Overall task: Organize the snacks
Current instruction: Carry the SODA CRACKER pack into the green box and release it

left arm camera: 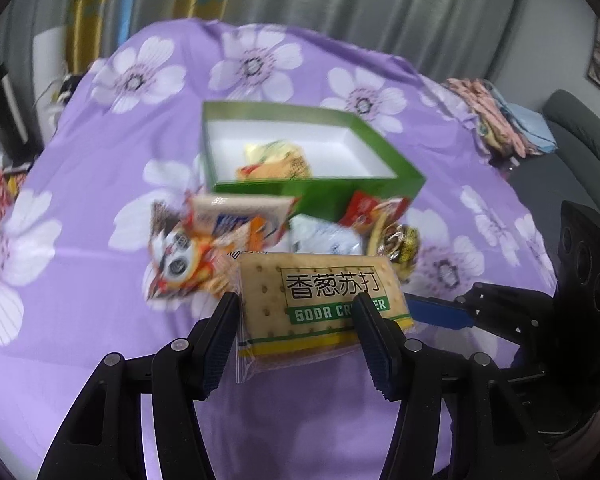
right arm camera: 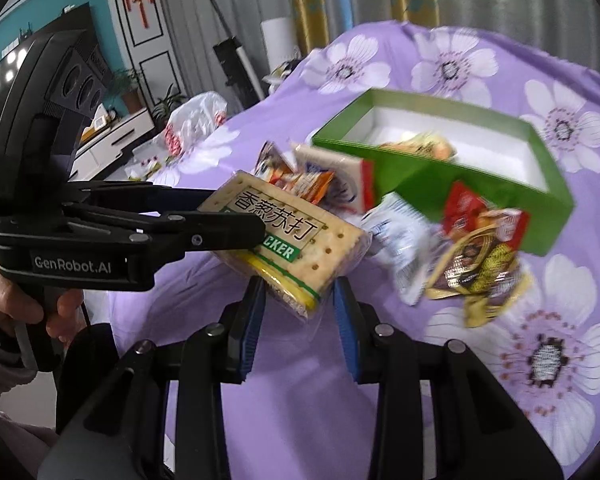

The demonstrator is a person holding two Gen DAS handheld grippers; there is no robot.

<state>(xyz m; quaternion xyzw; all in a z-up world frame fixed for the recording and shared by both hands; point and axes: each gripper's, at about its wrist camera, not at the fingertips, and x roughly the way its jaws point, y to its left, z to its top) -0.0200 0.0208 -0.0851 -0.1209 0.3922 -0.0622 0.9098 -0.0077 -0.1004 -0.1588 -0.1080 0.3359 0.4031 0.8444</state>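
A soda cracker packet (left arm camera: 320, 300) is held above the purple flowered cloth (left arm camera: 100, 272). My left gripper (left arm camera: 296, 308) is shut on its sides. It also shows in the right wrist view (right arm camera: 288, 236). My right gripper (right arm camera: 300, 292) stands at the packet's lower corner, its blue pads (right arm camera: 342, 308) either side of that corner; whether they touch it is unclear. A green box (left arm camera: 340, 190) with a white inside lies behind, holding one or two snack packets (left arm camera: 276, 160). Loose snack packets (left arm camera: 220, 232) lie in front of the box.
A gold and red wrapped snack pile (right arm camera: 476, 256) lies right of the box front. A white plastic bag (right arm camera: 192, 120) sits at the cloth's left edge. Folded cloths (left arm camera: 496, 116) lie at the far right. Curtains hang behind.
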